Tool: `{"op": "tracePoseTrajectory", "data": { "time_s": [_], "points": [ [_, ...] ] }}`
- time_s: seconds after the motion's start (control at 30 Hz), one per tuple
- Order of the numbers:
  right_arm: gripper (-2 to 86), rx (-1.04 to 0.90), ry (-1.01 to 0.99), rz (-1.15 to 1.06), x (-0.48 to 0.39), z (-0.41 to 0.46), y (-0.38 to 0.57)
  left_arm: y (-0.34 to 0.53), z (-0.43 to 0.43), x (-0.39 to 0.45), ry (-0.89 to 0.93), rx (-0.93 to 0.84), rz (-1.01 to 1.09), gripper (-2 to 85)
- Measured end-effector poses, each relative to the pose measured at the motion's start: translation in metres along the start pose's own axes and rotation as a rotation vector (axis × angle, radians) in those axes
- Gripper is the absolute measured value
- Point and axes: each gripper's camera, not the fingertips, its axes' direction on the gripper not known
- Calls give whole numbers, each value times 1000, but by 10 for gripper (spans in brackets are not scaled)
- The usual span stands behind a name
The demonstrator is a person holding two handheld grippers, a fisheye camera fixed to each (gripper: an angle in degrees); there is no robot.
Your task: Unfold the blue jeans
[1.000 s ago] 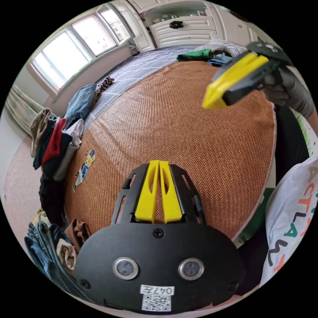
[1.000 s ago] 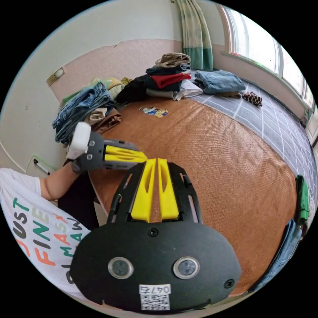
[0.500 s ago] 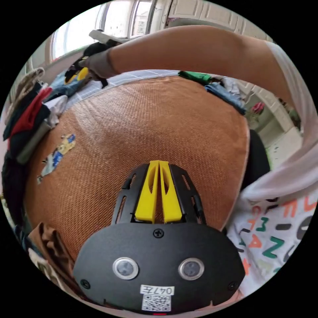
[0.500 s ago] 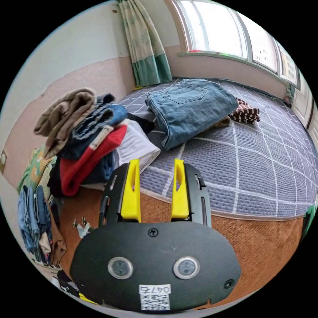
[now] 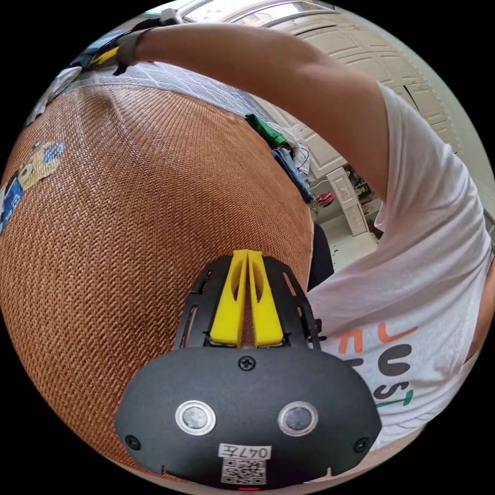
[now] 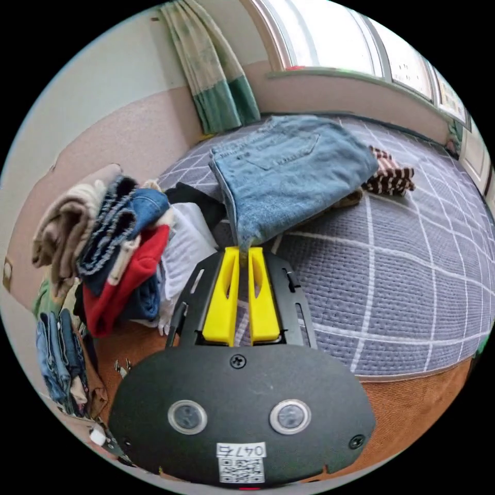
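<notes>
Bed surface: a woven brown mat [image 5: 129, 216] on the near part, a grey checked quilt [image 6: 412, 268] on the far part toward the window [image 6: 330, 41].

One pair of folded blue jeans [image 6: 289, 175] lies on the quilt, far from the mat and below the window. Right hand-held gripper [image 6: 243, 251]: both yellow jaws are drawn together, tips on the near corner of the jeans' edge, seemingly pinching it, though the contact itself is hard to make out.

Left hand-held gripper [image 5: 247, 253]: jaws clenched together with nothing between them, hovering above the bare mat. The person's arm [image 5: 268, 62] crosses above it, reaching far.

Around:
- one stack of folded clothes [image 6: 108, 247], left of the jeans, with red, white, tan and denim pieces
- one striped garment [image 6: 392, 175], right of the jeans, just beside them
- one green-banded curtain [image 6: 216, 82] in the far corner
- one white printed shirt [image 5: 412, 309] on the person
</notes>
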Motion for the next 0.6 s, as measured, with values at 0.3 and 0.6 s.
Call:
{"op": "tracePoseTrajectory", "data": {
  "time_s": [0.3, 0.6],
  "points": [
    [55, -34, -140, -4, 99, -306, 234, 3, 39, -20, 24, 67, 1, -10],
    [90, 46, 182, 435, 187, -461, 533, 7, 61, 4, -112, 157, -29, -10]
  ]
}}
